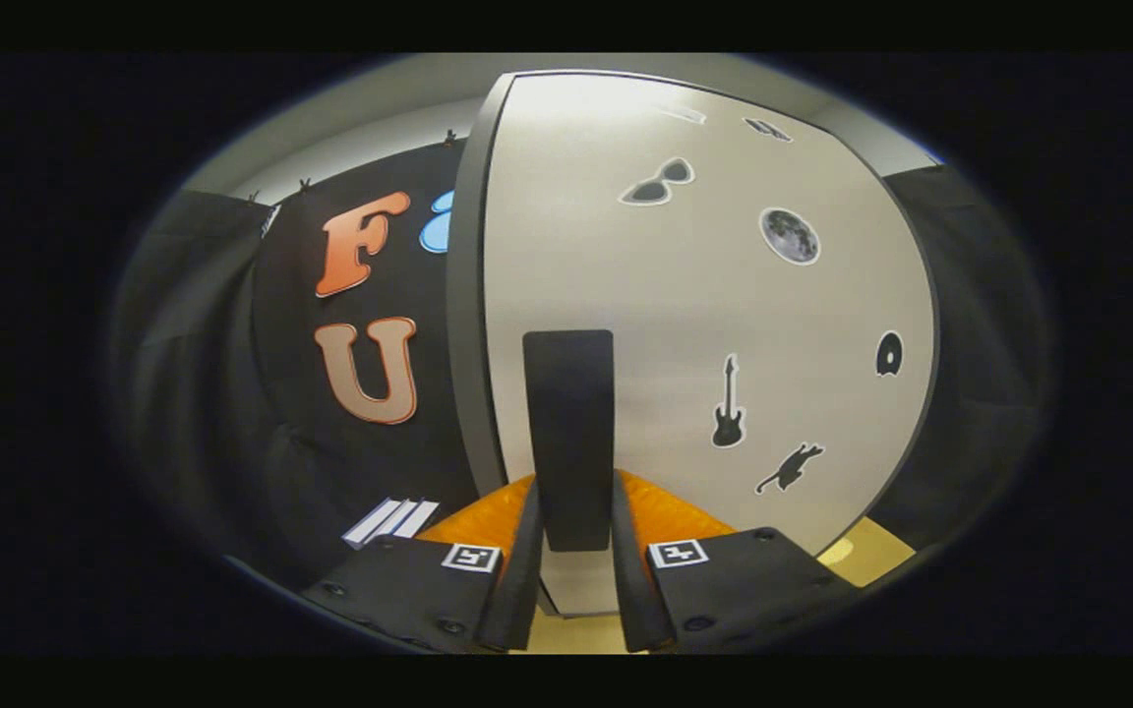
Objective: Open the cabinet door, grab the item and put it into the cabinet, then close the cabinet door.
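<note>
A pale cabinet door (685,295) stands close in front of me, with stickers of sunglasses, a moon, a guitar and a cat on it. A black upright handle (567,413) is fixed near the door's left edge. My gripper (571,497) is shut on the lower part of this handle, one finger pressing on each side. A dark grey edge (463,295) runs up the left side of the door. I cannot tell whether the door is closed or slightly ajar.
A small white ribbed object (391,521) lies low to the left of the fingers, against the black cloth wall. A yellowish wooden surface (866,551) shows below the door to the right and under the fingers.
</note>
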`<state>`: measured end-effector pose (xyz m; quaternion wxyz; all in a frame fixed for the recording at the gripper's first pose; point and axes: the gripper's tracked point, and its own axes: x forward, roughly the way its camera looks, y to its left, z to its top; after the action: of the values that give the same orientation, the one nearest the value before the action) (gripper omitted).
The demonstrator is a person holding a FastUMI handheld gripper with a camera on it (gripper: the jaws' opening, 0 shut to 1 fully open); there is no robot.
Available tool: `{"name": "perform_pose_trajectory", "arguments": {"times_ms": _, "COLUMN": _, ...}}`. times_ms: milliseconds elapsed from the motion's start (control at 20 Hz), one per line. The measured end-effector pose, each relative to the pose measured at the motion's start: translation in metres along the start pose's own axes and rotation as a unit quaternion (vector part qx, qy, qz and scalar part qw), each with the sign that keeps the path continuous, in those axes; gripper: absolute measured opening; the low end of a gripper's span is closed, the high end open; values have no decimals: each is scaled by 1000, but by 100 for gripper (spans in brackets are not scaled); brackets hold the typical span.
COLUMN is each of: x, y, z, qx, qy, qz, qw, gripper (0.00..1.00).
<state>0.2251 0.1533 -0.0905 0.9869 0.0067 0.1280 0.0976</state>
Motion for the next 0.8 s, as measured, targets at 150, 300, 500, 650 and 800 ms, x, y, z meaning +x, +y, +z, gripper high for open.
{"name": "perform_pose_trajectory", "arguments": {"times_ms": 150, "x": -1, "y": 0, "z": -1, "qx": 4, "qy": 4, "qz": 5, "qw": 1000, "gripper": 39}}
{"name": "perform_pose_trajectory", "arguments": {"times_ms": 300, "x": -5, "y": -1, "z": -2, "qx": 0, "qy": 4, "qz": 5, "qw": 1000, "gripper": 34}}
{"name": "perform_pose_trajectory", "arguments": {"times_ms": 500, "x": -14, "y": -2, "z": -4, "qx": 0, "qy": -5, "qz": -2, "qw": 1000, "gripper": 24}}
{"name": "perform_pose_trajectory", "arguments": {"times_ms": 650, "x": -27, "y": -8, "z": -2, "qx": 1, "qy": -17, "qz": -9, "qw": 1000, "gripper": 19}}
{"name": "perform_pose_trajectory", "arguments": {"times_ms": 800, "x": -51, "y": -21, "z": -1, "qx": -16, "qy": -36, "qz": -23, "qw": 999, "gripper": 17}}
